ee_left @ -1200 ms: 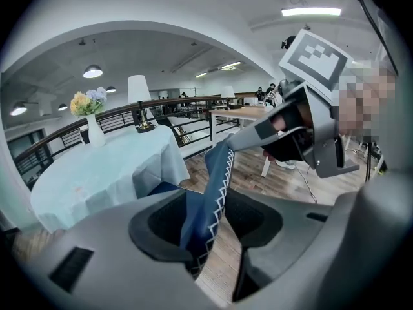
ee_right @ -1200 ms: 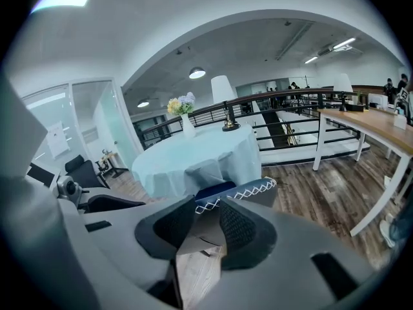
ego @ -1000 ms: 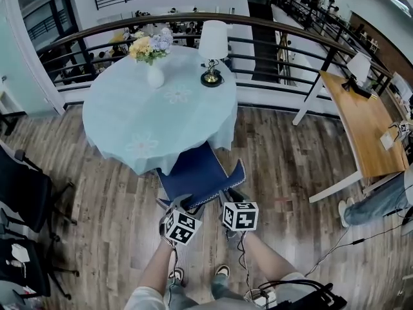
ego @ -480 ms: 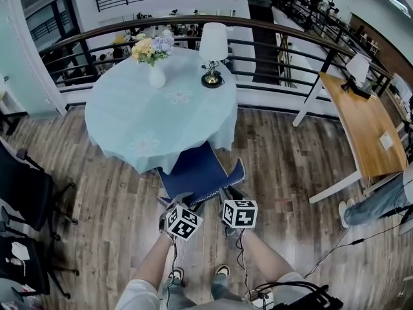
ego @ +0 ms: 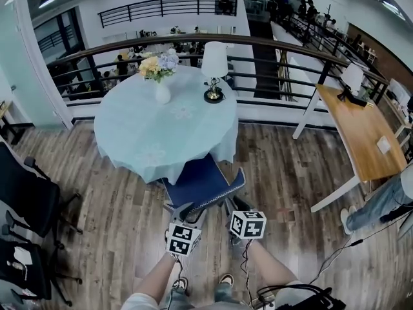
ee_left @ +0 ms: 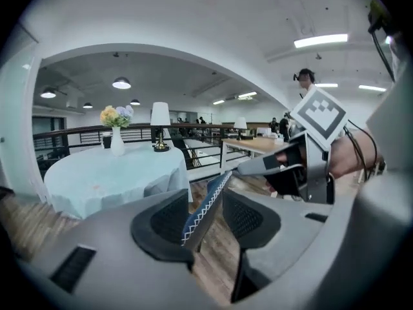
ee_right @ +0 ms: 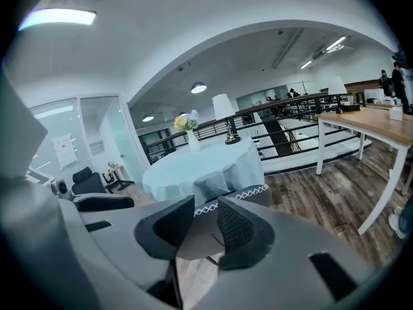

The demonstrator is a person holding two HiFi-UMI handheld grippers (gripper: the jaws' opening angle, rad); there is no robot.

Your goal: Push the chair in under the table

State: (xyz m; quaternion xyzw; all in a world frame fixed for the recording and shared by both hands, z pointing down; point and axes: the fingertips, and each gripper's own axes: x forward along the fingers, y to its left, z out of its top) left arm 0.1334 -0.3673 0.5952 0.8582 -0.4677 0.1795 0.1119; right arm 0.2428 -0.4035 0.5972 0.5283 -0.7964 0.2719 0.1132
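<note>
Head view: my left gripper [ego: 188,212] and right gripper [ego: 231,203] pinch the chair [ego: 200,183] by its back to push it, seat partly under the table [ego: 148,118] at its near edge

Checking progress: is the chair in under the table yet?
Partly: the chair has its seat front under the table edge; backrest sticks out.

On the wooden floor [ego: 110,205] stand a cloth-covered round table [ego: 151,137] and a blue chair [ego: 200,183] — the table carries a flower vase [ego: 162,90] and a lamp [ego: 213,76], seemingly apart.
</note>
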